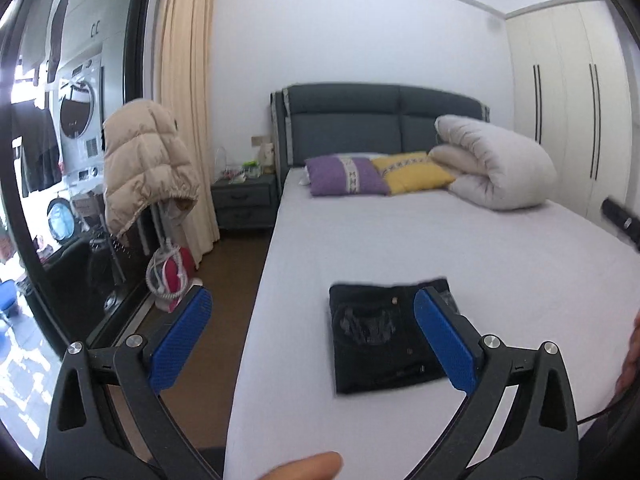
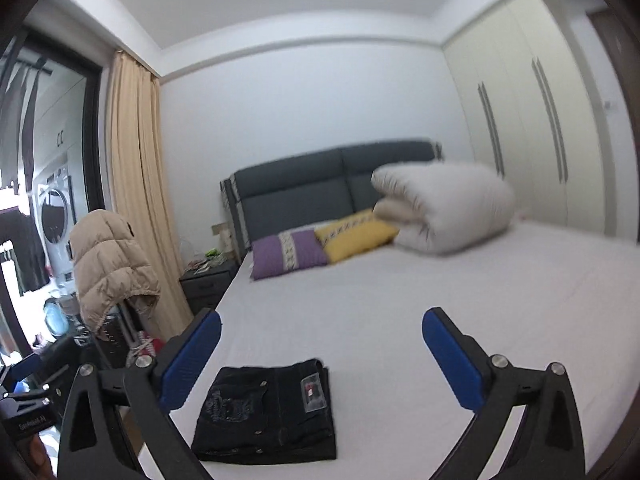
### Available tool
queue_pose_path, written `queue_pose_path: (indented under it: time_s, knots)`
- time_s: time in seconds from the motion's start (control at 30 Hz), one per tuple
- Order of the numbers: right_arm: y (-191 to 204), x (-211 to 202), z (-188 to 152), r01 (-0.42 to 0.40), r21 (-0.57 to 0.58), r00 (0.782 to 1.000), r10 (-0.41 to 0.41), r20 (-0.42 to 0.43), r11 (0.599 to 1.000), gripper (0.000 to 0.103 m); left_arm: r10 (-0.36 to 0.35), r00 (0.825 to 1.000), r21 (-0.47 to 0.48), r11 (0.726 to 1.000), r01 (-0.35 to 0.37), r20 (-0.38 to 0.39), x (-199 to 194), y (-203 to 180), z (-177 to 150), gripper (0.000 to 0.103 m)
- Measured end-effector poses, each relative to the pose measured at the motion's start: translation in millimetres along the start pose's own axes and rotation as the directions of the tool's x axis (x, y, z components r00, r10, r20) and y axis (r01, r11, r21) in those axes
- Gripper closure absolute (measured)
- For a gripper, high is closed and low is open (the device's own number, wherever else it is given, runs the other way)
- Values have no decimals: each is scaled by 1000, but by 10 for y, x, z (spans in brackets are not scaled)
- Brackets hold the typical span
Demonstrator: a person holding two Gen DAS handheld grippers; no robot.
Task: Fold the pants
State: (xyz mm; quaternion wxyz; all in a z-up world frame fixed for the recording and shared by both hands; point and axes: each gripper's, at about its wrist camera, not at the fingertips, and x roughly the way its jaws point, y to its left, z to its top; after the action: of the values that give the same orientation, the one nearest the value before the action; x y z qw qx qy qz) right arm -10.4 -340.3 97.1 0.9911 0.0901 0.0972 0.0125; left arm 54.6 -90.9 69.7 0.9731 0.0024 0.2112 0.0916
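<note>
A bedroom, seen from two handheld grippers raised over a bed (image 1: 500, 280) with a pale sheet. The right wrist view is blurred, so the patch on the pants (image 2: 268, 412) cannot be read; in the left wrist view the right-hand blue pad covers part of the pants' (image 1: 380, 340) far edge, and a fingertip (image 1: 308, 468) is cut off by the lower rim. Counted: one pair of dark pants, folded into a compact rectangle; two pillows, one purple pillow (image 1: 344, 176) and one yellow pillow (image 1: 412, 172); one rolled white duvet (image 1: 496, 164); one beige puffer jacket (image 1: 140, 164) hanging beside the curtain (image 1: 184, 80). The left gripper (image 1: 312, 312) has its jaws spread fully wide with nothing in them, the pants lying on the sheet below and beyond, toward its right pad. The right gripper (image 2: 320, 332) is equally wide and empty, the pants lying beneath, nearer its left pad.
</note>
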Motion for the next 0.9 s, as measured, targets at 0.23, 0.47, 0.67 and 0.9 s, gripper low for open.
queue_pose_path:
  time_s: [0.23, 0.47, 0.67, 0.9]
  knots:
    - [37, -153, -237, 10, -11, 991, -12, -132, 1000, 0, -7, 984, -31, 1000, 1, -177, 21, -76, -465, 0]
    - [-8, -28, -656, 25, 35, 950, -12, -313, 999, 0, -16, 952, -45, 999, 3, -306, 322, -205, -867, 0]
    - [156, 11, -745, 0, -49, 944, -16, -331, 999, 0, -42, 930, -64, 998, 20, -365, 581, -252, -1054, 0]
    - [280, 54, -827, -31, -89, 930, -4, -367, 996, 0, -45, 917, -65, 998, 21, -397, 726, -230, -1137, 0]
